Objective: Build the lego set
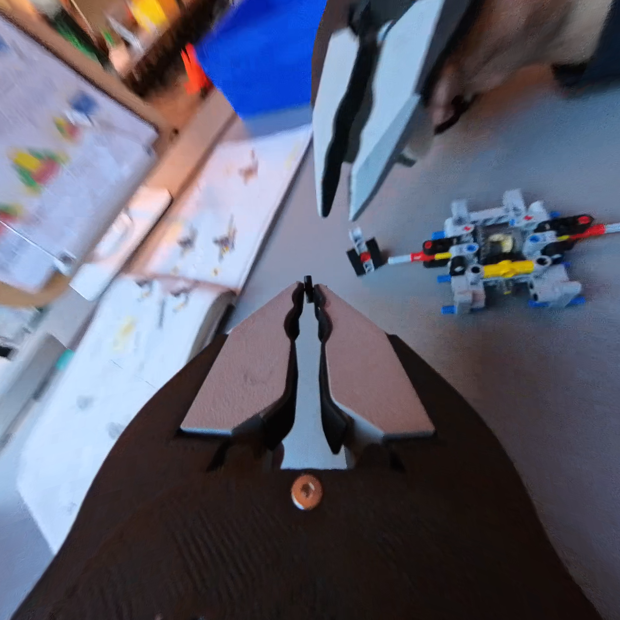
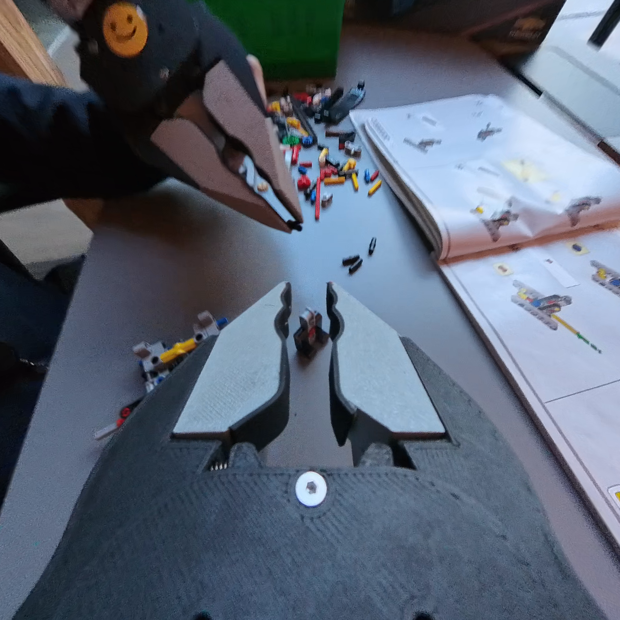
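- A dark grey table (image 2: 167, 268) holds an open white instruction booklet (image 2: 486, 174) and a scattered pile of small coloured plastic bricks (image 2: 322, 161).
- A grey, black and yellow brick model (image 1: 503, 261) lies near the right gripper.
- The right gripper (image 2: 308, 285), grey-fingered, hovers open above a small black and grey brick assembly (image 2: 310, 330), not touching it.
- The left gripper (image 1: 309, 285), brown-fingered, pinches a tiny black plastic pin (image 1: 308, 287) above the table.
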`<state>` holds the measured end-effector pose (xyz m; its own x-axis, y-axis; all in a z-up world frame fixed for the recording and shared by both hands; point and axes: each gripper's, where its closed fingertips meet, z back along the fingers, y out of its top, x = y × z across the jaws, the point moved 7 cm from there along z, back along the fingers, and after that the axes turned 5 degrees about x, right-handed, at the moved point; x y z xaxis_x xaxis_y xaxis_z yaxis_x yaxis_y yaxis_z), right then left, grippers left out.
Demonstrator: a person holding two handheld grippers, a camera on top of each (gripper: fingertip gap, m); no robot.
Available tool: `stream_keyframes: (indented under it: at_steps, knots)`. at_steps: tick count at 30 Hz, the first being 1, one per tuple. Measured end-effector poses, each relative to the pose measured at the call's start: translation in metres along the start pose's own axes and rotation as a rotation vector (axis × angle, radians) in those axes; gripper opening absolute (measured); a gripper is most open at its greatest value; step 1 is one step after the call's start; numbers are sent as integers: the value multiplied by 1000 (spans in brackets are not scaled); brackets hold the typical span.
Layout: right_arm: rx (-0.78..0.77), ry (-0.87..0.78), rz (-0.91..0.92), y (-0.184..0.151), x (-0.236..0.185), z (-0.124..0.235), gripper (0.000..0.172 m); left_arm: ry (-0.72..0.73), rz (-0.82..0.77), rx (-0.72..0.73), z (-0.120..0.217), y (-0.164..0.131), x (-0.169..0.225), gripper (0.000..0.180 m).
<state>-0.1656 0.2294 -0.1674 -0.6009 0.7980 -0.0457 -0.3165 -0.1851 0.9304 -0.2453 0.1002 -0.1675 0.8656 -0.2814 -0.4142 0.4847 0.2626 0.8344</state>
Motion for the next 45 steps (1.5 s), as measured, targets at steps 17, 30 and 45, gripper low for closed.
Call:
stream_keyframes:
  at_steps: [17,30,45]
  knots:
    - [233,217,-263,25,-14,0,8,53,-166,171,4,34,17,3]
    - [211,235,-332,17,-10,-2,0,45,-199,132,-4,37,19,3]
    - [302,287,-424,17,-1,3,0,7,-26,191,-4,37,8,15]
